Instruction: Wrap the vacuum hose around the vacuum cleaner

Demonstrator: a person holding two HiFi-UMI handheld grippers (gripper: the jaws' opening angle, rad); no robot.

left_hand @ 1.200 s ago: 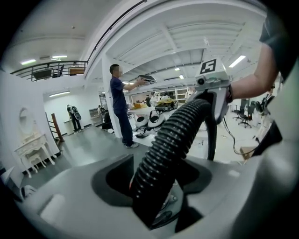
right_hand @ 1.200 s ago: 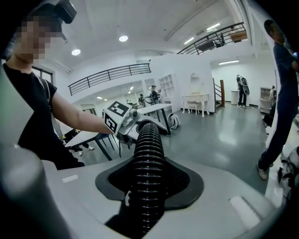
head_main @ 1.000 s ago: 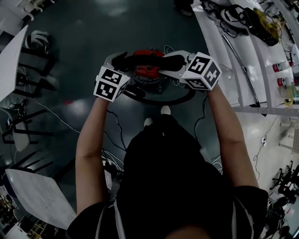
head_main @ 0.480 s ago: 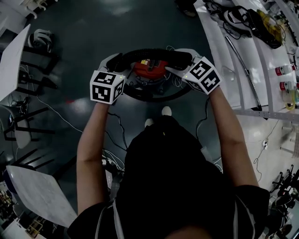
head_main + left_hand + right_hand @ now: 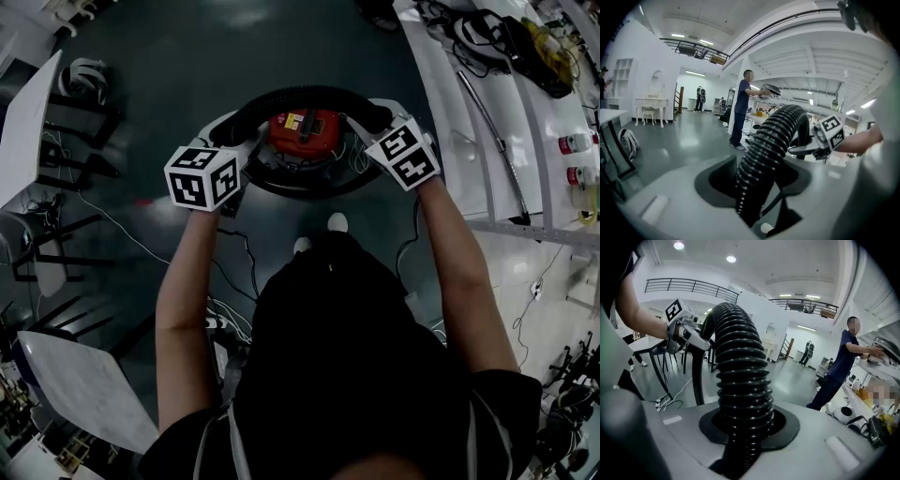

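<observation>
The black ribbed vacuum hose [image 5: 302,93] is held up in an arch over the red round-bodied vacuum cleaner [image 5: 305,131]. The cleaner stands on the dark glossy floor [image 5: 187,56], just ahead of the person's white shoes [image 5: 334,222]. A dark curve is also seen round the near side of the cleaner's base (whether it is more of the hose cannot be told).

One end of the arch is gripped by the left gripper [image 5: 230,127] and the other by the right gripper [image 5: 373,114]. The two are spread well apart on either side of the cleaner.

In the left gripper view, the hose [image 5: 771,140] is clamped between the grey jaws of the left gripper [image 5: 757,176], which have just been closing a little. From there it is bent over towards the right gripper [image 5: 820,140].

In the right gripper view, the hose [image 5: 738,371] is seen rising from the right gripper [image 5: 743,427]. Its jaws have just been drawn in sharply and are now pressed on the ribs at a middling width. The hose is curved left towards the left gripper [image 5: 686,336].

A long white workbench [image 5: 441,84] is set along the right of the floor. A bystander in a dark blue top [image 5: 841,364] is seen in the background.
</observation>
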